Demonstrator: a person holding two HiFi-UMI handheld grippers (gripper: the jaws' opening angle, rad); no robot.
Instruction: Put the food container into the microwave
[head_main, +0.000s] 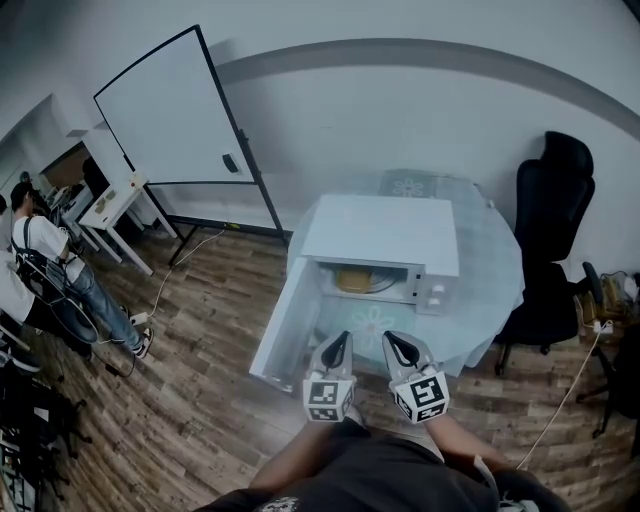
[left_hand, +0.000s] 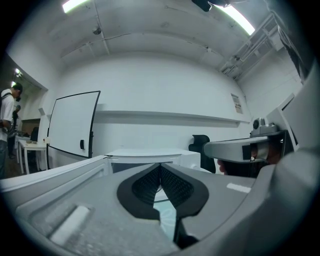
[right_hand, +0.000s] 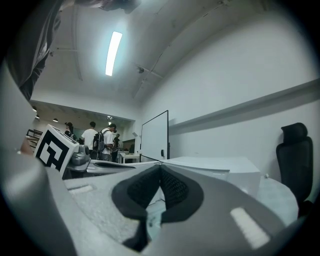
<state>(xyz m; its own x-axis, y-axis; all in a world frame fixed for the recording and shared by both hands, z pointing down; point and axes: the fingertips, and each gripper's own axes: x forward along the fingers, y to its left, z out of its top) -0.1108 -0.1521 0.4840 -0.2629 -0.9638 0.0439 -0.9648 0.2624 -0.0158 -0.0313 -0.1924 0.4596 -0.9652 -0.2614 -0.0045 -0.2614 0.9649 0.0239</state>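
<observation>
A white microwave stands on a round table with its door swung open to the left. Inside the cavity sits a yellowish food container on the turntable. My left gripper and right gripper hover side by side near the table's front edge, short of the opening, both pointing at it. Each is shut with nothing held. The left gripper has its dark pads meeting at the tips, with the microwave behind. In the right gripper view the right gripper is likewise shut beside the microwave.
A whiteboard on a stand is at the back left. A black office chair stands right of the table. People and a white desk are at the far left. A cable lies on the wooden floor.
</observation>
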